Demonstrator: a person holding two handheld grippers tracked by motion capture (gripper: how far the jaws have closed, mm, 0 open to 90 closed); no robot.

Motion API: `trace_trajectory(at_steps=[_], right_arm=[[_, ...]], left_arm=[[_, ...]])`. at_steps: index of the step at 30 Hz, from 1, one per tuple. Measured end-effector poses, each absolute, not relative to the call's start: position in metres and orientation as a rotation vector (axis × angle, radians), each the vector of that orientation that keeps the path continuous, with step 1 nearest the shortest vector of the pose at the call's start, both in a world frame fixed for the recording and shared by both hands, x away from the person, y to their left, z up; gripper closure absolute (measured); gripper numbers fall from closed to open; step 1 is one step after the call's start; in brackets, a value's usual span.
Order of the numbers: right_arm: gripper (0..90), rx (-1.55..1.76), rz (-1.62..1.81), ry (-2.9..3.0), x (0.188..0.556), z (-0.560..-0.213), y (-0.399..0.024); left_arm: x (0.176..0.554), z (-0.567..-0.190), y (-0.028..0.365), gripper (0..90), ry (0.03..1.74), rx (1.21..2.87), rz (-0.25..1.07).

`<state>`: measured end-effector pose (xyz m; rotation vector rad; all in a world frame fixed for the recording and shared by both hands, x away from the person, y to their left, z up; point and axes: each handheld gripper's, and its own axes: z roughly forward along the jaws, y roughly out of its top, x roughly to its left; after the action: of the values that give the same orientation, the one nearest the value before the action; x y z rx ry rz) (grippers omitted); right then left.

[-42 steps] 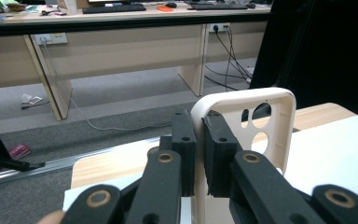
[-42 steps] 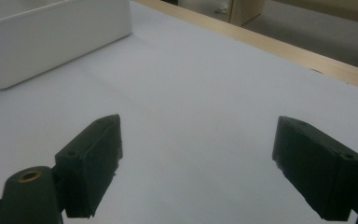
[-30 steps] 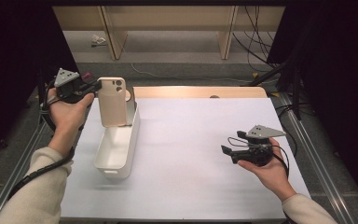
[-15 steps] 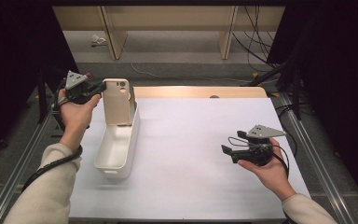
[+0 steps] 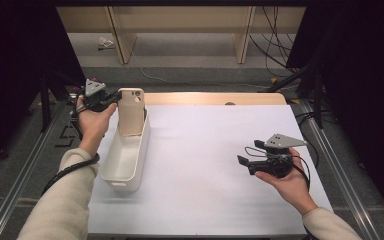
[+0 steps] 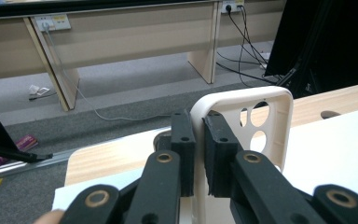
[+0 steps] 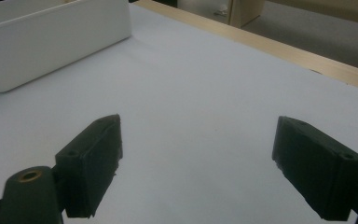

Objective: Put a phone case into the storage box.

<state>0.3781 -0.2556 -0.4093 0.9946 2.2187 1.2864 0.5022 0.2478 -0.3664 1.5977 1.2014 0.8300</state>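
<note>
My left tool (image 5: 111,98) pinches the cream phone case (image 5: 130,112) by its edge, holding it upright over the far end of the white bin (image 5: 125,161). The left gripper view reveals my pads clamping the case's rim beside its camera holes. My right tool (image 5: 245,162) rests gaping over the tabletop (image 5: 205,150), holding nothing.

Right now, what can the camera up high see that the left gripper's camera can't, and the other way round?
The high view alone gives the whole white bin, the right gripper with its jaws open over the white table cover, and both sleeves. The left gripper view alone gives a close look at the black pads pinching the edge of the phone case. Both share the cream phone case, the left gripper and the wooden legs behind the table.
</note>
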Motion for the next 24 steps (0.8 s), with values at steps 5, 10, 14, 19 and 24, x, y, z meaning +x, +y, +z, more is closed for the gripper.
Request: trace_trajectory(at_steps=[5, 10, 14, 19, 24], right_arm=[[16.7, 0.993, 1.288, 2.220, 0.378, -0.409, -0.256], [16.7, 0.991, 1.285, 2.227, 0.378, -0.410, -0.255], [16.7, 0.991, 1.286, 2.227, 0.378, -0.410, -0.255], [16.7, 0.993, 1.287, 2.227, 0.378, -0.410, -0.255], [16.7, 0.990, 1.289, 2.230, 0.378, -0.410, -0.255]], left_arm=[[0.505, -0.375, 0.250, 83.1, 1.220, 1.598, 0.822], [0.508, -0.380, 0.251, 82.9, 1.232, 1.607, 0.816], [0.510, -0.383, 0.251, 82.8, 1.242, 1.609, 0.811], [0.512, -0.387, 0.251, 82.5, 1.250, 1.618, 0.808], [0.515, -0.391, 0.252, 82.2, 1.267, 1.625, 0.806]])
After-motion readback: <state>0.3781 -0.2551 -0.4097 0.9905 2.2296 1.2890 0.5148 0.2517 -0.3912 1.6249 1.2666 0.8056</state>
